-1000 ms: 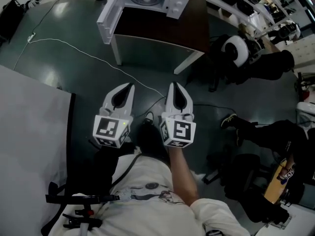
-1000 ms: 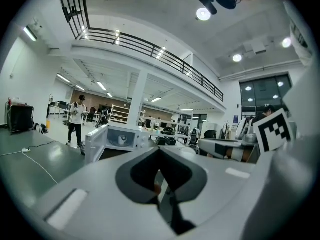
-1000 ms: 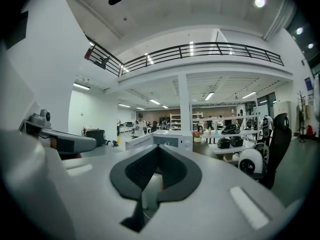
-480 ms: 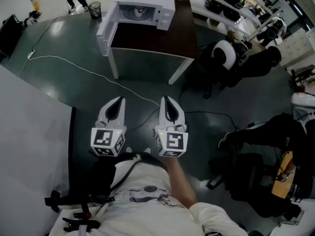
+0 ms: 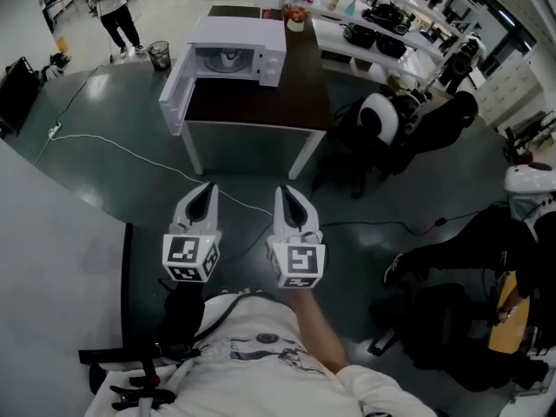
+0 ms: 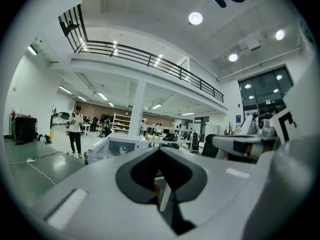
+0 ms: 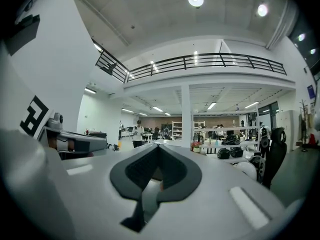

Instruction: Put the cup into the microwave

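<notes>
A white microwave (image 5: 233,52) stands on a dark-topped table (image 5: 269,102) with white legs, its door (image 5: 172,98) swung open to the left and its turntable showing. I see no cup that I can be sure of; a small pot with red on top (image 5: 296,17) sits at the table's far end. My left gripper (image 5: 202,189) and right gripper (image 5: 285,191) hover side by side over the floor, well short of the table, both shut and holding nothing. In the left gripper view the microwave (image 6: 120,146) shows just beyond the closed left gripper (image 6: 159,150). The right gripper (image 7: 159,146) points level into the hall.
A white cable (image 5: 130,150) runs across the dark green floor in front of the table. Office chairs (image 5: 382,120) crowd the table's right side. A bin (image 5: 159,55) and a standing person (image 5: 111,7) are far left. Shelves with dark appliances (image 5: 373,16) stand behind.
The head view has tilted up, so the microwave and table sit lower in the picture and more of the hall shows. Both grippers have risen a little, still shut and side by side.
</notes>
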A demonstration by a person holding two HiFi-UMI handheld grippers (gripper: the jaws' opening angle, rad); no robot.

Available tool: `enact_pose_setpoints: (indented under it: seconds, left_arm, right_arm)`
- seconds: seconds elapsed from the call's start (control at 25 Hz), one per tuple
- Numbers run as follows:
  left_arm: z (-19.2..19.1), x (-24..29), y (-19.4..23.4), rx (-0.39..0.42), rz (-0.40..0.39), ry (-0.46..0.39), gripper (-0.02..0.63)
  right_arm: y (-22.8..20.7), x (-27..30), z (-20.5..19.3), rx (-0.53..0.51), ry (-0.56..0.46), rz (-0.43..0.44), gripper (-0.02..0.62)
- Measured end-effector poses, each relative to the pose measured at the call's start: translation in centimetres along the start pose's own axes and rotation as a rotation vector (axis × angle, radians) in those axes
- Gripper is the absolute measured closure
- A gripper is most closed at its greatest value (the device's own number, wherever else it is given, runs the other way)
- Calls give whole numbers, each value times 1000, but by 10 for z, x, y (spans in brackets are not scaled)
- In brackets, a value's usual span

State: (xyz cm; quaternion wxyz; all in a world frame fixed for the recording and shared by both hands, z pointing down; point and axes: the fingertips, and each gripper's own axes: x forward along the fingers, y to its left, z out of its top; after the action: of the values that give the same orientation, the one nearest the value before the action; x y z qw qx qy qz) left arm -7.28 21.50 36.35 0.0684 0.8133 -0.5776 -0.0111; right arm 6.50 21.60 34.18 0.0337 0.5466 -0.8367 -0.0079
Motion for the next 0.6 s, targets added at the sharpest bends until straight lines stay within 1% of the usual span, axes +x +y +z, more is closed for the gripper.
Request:
enact_pose_setpoints:
  seconds: [0.36, 0.6]
  left_arm:
    - [20, 12, -10, 31, -16, -22, 607]
    - [26, 14, -12, 46, -20, -28, 607]
  right_arm:
    - [-6, 9, 17, -11, -11, 14, 595]
    - [-13, 11, 18, -17, -13, -3, 596]
